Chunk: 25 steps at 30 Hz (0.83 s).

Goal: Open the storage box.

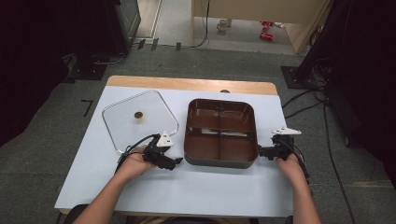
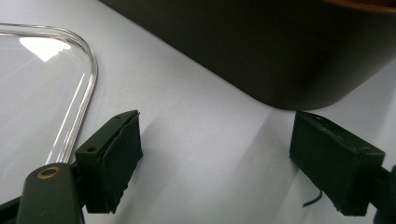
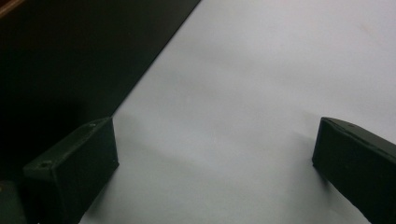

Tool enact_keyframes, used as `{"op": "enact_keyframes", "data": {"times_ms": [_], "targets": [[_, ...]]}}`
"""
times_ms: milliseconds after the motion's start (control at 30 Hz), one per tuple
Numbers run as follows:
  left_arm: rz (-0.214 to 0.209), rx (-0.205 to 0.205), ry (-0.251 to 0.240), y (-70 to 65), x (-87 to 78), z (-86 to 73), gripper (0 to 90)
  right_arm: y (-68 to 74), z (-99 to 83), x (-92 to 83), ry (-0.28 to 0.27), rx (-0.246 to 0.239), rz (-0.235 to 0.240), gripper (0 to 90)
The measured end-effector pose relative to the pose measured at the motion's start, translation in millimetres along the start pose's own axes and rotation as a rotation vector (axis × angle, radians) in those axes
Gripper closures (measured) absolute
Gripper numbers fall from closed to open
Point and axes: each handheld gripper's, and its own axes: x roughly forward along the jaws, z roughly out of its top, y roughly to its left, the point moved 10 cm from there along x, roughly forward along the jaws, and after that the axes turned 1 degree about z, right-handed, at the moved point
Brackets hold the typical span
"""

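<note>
White table point(image 1: 196, 186), pot point(image 1: 220, 133) squarely upright.

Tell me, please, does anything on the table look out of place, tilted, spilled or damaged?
Nothing stands out. The brown divided tray sits flat and its compartments look empty. The clear glass lid lies flat on the white table beside it, off the tray. No spill or crack shows. Both grippers, left gripper and right gripper, stand open beside the tray.

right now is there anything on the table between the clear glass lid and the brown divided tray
Nothing but bare white table top lies between the clear glass lid and the brown divided tray; the left gripper view shows that stretch best.
</note>
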Motion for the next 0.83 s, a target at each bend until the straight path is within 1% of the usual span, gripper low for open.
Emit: {"op": "enact_keyframes", "data": {"times_ms": [100, 667, 733, 767, 800, 833], "targets": [[0.005, -0.003, -0.023, -0.3, 0.1, -0.6, 16.0, 0.0, 0.0, 0.0, 0.000, 0.000, 0.000, 0.0], [0.012, -0.004, -0.025, -0.5, -0.1, -0.9, 16.0, 0.1, 0.0, 0.0, 0.000, 0.001, 0.000, 0.0], [0.039, -0.019, -0.021, -0.5, -0.3, -1.4, 14.9, 0.0, 0.0, 0.0, 0.000, 0.000, 0.000, 0.0], [0.064, -0.042, -0.015, 0.7, 0.0, -2.1, 12.8, 0.0, 0.0, 0.0, 0.000, 0.000, 0.000, 0.0], [0.074, -0.056, -0.010, 2.0, 0.3, -2.7, 9.7, 0.0, 0.0, 0.0, 0.000, 0.000, 0.000, 0.0], [0.072, -0.059, -0.010, 2.1, 0.2, -2.7, 8.7, 0.0, 0.0, 0.0, 0.000, 0.000, 0.000, 0.0]]}}
